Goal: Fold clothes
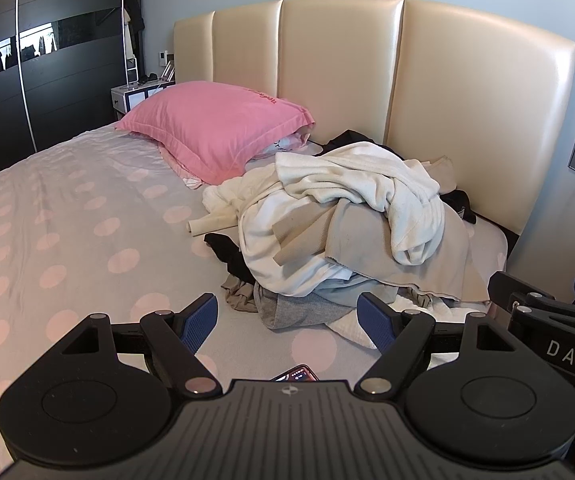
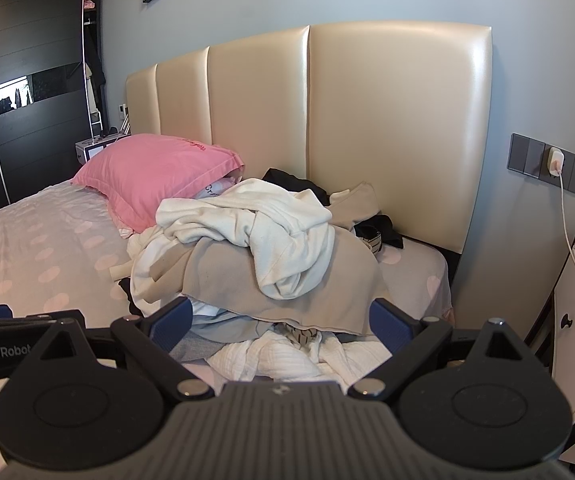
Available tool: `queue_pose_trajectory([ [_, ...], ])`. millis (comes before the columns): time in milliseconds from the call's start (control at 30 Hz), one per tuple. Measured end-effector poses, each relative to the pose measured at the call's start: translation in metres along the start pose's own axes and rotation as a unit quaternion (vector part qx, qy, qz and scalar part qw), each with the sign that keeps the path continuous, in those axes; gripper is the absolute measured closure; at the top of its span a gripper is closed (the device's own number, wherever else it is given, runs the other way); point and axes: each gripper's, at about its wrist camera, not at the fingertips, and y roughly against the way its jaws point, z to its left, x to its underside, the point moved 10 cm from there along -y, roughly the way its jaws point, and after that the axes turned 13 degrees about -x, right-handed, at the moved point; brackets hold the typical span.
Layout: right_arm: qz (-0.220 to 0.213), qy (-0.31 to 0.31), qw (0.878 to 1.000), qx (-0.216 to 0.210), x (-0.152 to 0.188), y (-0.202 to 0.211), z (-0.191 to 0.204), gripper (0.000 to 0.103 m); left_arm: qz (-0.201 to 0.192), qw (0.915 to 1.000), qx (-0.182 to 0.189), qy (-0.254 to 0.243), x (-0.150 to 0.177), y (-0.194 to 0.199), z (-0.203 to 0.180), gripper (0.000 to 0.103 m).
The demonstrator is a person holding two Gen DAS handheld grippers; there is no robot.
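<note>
From the left wrist view, your left gripper hovers low over the bed with its fingers spread wide and empty, just short of the heap of clothes piled near the headboard beside the pink pillow. A phone lies on the bed just beneath it.

From the right wrist view, your right gripper also has its fingers apart, holding nothing, right at the near edge of the heap. Nothing looks folded yet; you seem to be at the picking stage. Next, take one garment, likely the cream top on the summit, and lift it clear.
</note>
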Motion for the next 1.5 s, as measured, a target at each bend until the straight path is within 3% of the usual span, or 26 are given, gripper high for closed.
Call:
queue_pose_trajectory([
  [233, 0.007, -0.004, 1.0, -0.002, 0.001, -0.002, 0.0, 0.007, 0.003, 1.0, -0.003, -0.001, 0.001, -0.002, 0.003, 0.027],
  [433, 0.036, -0.029, 0.998, -0.046, -0.004, -0.017, -0.007, 0.007, 0.01, 0.9997, -0.02, 0.005, 0.004, -0.008, 0.022, 0.027],
  [533, 0.043, -0.006, 0.997, -0.057, -0.017, -0.035, -0.007, 0.008, 0.016, 0.9991, -0.037, 0.012, 0.005, -0.016, 0.039, 0.027],
  [667, 0.058, 0.028, 0.994, -0.093, -0.033, -0.078, -0.004, 0.017, 0.025, 0.9974, -0.063, 0.026, 0.007, -0.026, 0.069, 0.027],
  [933, 0.067, 0.108, 0.988, -0.088, -0.054, -0.186, -0.014, 0.023, 0.05, 0.9877, -0.135, 0.061, 0.025, -0.043, 0.147, 0.027],
  [1167, 0.11, 0.117, 0.984, -0.075, -0.047, -0.265, -0.03, 0.023, 0.074, 0.9764, -0.189, 0.073, 0.046, -0.046, 0.194, 0.027],
  [1300, 0.121, 0.111, 0.983, -0.084, -0.046, -0.283, -0.027, 0.03, 0.083, 0.9718, -0.204, 0.083, 0.055, -0.043, 0.21, 0.027],
  [1400, 0.129, 0.121, 0.98, -0.087, -0.048, -0.284, -0.022, 0.053, 0.081, 0.9708, -0.206, 0.094, 0.056, -0.036, 0.215, 0.027],
  [1500, 0.132, 0.129, 0.979, -0.082, -0.057, -0.275, -0.02, 0.067, 0.073, 0.9731, -0.191, 0.107, 0.049, -0.025, 0.214, 0.027],
])
